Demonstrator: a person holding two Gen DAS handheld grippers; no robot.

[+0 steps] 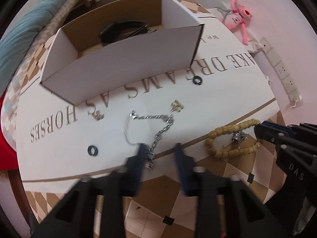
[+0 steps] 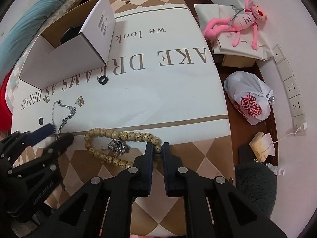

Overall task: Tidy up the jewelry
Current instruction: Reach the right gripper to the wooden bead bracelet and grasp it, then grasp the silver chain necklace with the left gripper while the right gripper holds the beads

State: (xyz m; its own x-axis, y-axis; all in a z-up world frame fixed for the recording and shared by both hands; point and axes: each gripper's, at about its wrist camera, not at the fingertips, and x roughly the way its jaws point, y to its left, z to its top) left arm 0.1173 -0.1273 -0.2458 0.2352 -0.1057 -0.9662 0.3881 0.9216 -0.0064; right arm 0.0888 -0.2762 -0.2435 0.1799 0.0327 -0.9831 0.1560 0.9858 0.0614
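Your left gripper (image 1: 160, 148), jaws apart, straddled the silver chain's (image 1: 158, 134) near end; your right gripper (image 2: 158, 145) pinched the bead bracelet (image 2: 122, 134).

The left wrist view looks down along its jaws from close above the near edge of the bed cover (image 1: 227, 75), facing the white box (image 1: 122, 63) ahead. The right wrist view sits further right, equally low and near, facing the same way. Both share the silver chain (image 1: 152, 127), the bead bracelet (image 2: 122, 138), the box and the pink plush toy (image 2: 239, 25).
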